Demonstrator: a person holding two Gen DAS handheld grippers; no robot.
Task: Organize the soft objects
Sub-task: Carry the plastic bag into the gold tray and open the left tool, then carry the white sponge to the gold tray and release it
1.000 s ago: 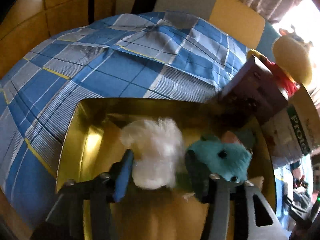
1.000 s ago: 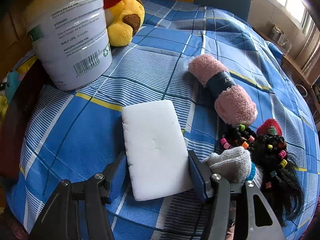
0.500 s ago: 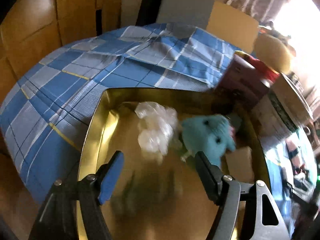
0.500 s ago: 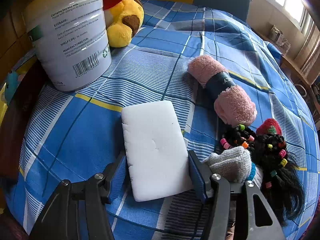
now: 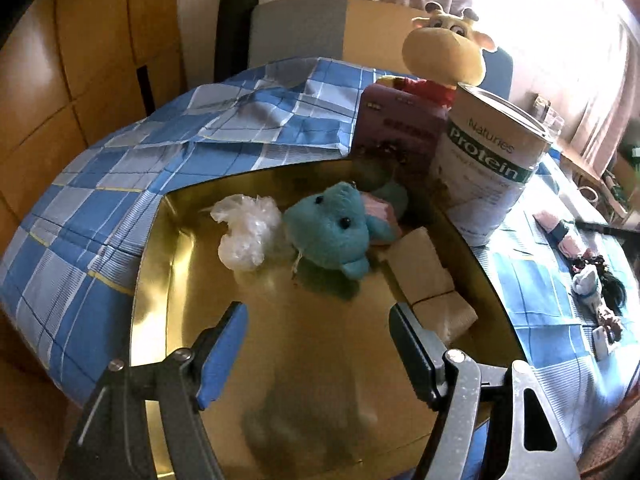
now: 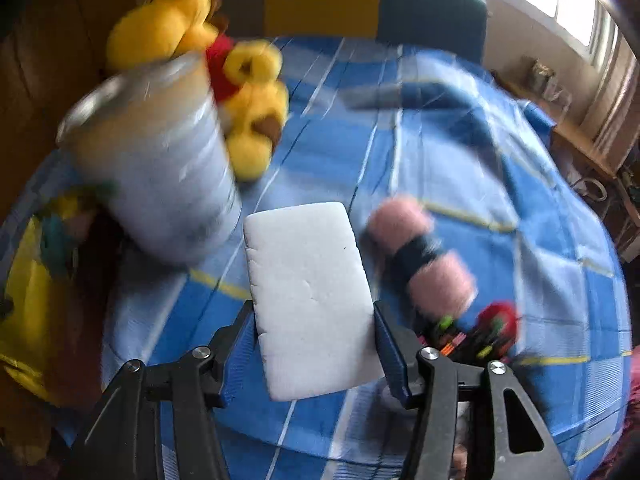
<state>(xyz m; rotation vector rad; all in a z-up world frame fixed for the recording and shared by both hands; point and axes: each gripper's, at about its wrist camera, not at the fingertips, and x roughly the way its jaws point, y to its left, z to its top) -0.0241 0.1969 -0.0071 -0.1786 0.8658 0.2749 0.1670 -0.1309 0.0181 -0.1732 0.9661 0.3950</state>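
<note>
**Inspector A:** Starting with the left gripper (image 5: 316, 344): its blue-padded jaws stand wide apart with nothing between them, having just been opening. It hangs above the near part of the gold tray (image 5: 160, 264).

**Inspector B:** Contents of the tray?

**Inspector A:** A crumpled clear plastic bag (image 5: 248, 236) lies at the far left of the floor. Just right of it, touching or nearly so, sits a teal plush toy (image 5: 332, 232) with a pink patch behind it. Two tan blocks (image 5: 424, 276) lie against the right wall, nearer the camera.

**Inspector B:** And outside the tray?

**Inspector A:** A pink box (image 5: 396, 136) and a protein tin (image 5: 492, 164) stand on the blue checked cloth (image 5: 100, 208) at the tray's far right corner, with a yellow plush giraffe (image 5: 444, 56) behind them.

**Inspector B:** The right gripper?

**Inspector A:** The right gripper (image 6: 316, 340) is closed on a white foam pad (image 6: 308, 292), both pads pressing its long edges at the near half; the jaws have just been closing. The pad reads sharp while everything around it is smeared.

**Inspector B:** Its surroundings?

**Inspector A:** The tin is far left of the pad, a yellow bear in red (image 6: 240, 92) beyond it. A pink fluffy roll with a dark band (image 6: 420, 256) lies right of the pad, and a doll with beaded black hair (image 6: 480, 332) is near right. Whether the pad touches the cloth I cannot tell.
</note>
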